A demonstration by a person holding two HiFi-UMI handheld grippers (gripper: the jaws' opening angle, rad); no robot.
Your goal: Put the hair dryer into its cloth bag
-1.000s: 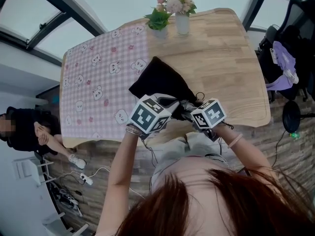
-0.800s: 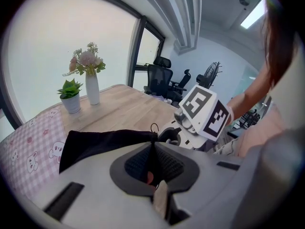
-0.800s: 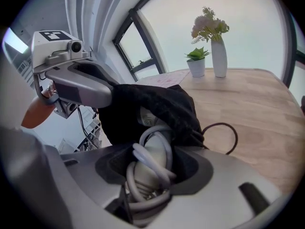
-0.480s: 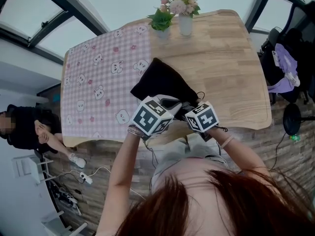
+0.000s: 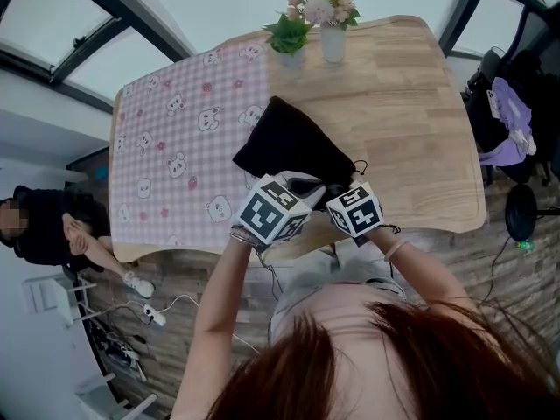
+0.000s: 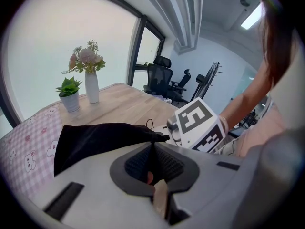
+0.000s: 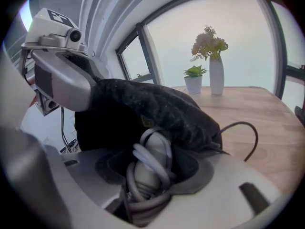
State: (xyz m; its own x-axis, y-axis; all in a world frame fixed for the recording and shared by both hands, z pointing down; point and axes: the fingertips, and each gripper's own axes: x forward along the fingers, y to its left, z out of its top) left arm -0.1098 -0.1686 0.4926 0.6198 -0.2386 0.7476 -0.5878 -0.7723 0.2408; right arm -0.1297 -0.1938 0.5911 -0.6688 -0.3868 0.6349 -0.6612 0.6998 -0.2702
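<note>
The black cloth bag (image 5: pixel 287 143) lies on the wooden table (image 5: pixel 402 112), its mouth toward me at the near edge. My left gripper (image 6: pixel 152 163) is shut on the rim of the bag (image 6: pixel 100 137) and holds it up. My right gripper (image 7: pixel 147 175) is shut on the grey handle of the hair dryer (image 7: pixel 150 168), which has its cord wound round it. The dryer's head is hidden inside the bag (image 7: pixel 157 106). In the head view the two marker cubes sit close together, the left gripper (image 5: pixel 293 195) just left of the right gripper (image 5: pixel 337 198).
A pink checked cloth (image 5: pixel 175 147) covers the table's left half. A white vase of flowers (image 5: pixel 332 40) and a small potted plant (image 5: pixel 289 46) stand at the far edge. The bag's drawstring (image 7: pixel 248 132) loops on the wood. A person (image 5: pixel 44 230) sits at far left.
My right gripper has slid left with the dryer handle, toward the left gripper, and turned a little. The left gripper has stayed where it was on the bag's rim.
</note>
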